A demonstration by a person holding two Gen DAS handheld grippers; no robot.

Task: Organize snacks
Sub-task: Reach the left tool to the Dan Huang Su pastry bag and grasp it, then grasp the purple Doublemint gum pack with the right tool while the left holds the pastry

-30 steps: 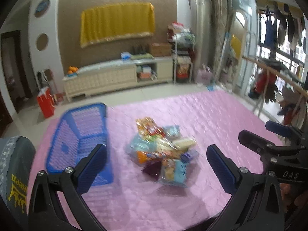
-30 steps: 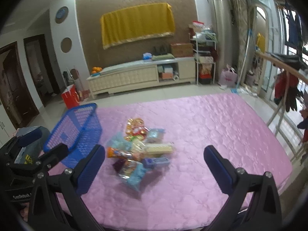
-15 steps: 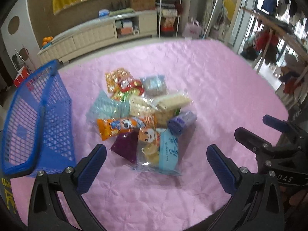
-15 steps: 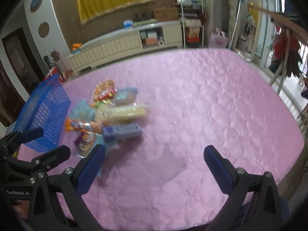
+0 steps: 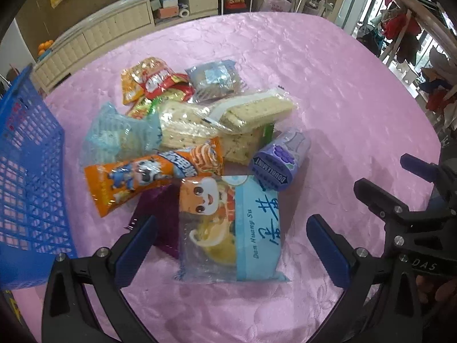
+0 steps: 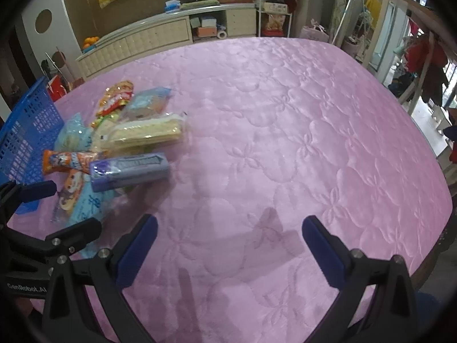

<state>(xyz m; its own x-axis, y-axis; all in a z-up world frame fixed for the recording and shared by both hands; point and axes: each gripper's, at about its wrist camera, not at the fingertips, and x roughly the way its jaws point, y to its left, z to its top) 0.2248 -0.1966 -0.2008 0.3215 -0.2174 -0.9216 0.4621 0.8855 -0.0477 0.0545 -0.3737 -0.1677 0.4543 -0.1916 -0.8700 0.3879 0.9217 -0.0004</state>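
Left gripper (image 5: 231, 243) hangs jaws wide right over the light-blue snack bag (image 5: 231, 228), nearest piece of the snack pile (image 5: 194, 143) just right of the blue basket (image 5: 25, 171); it looks light, soft and crinkly-slick, so pinch across its puffy middle, gently. Right gripper (image 6: 230, 241), equally wide, holds nothing over bare pink cloth (image 6: 314, 128) right of the pile. Only its view shows the purple gum pack (image 6: 128, 168) side-on; the left view alone reads the bag's print.

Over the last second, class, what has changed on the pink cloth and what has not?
Both tools came forward and down: the left tool now brackets the blue egg-roll packet, the right tool hangs over bare cloth. Both remain open. The snack pile and blue basket stayed put.
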